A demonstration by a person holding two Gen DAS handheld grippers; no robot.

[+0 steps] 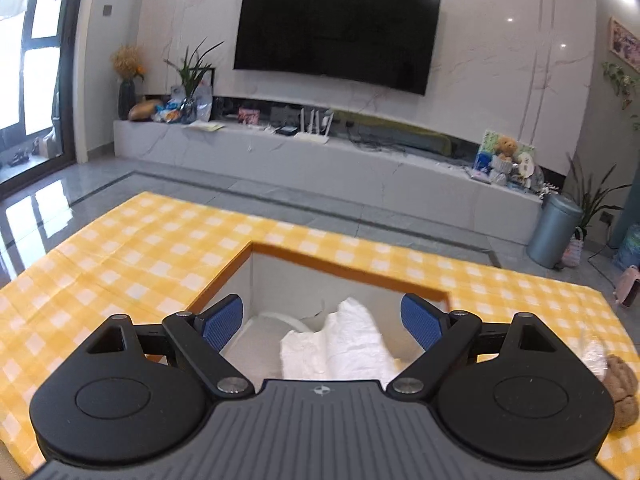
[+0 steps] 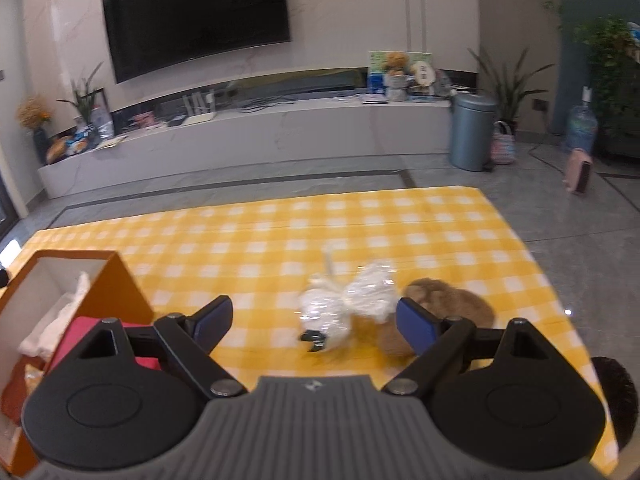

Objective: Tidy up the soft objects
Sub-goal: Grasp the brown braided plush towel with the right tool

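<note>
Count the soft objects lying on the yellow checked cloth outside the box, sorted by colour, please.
White, wrapped in clear plastic: 1, the white plastic-wrapped bundle
Brown: 1, the brown plush toy
Total: 2

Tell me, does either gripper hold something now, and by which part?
Nothing is held. The left gripper and the right gripper are both open and empty.

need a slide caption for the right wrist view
Open right gripper nears a plastic-wrapped toy and brown plush on the checked cloth, beside the orange box.
</note>
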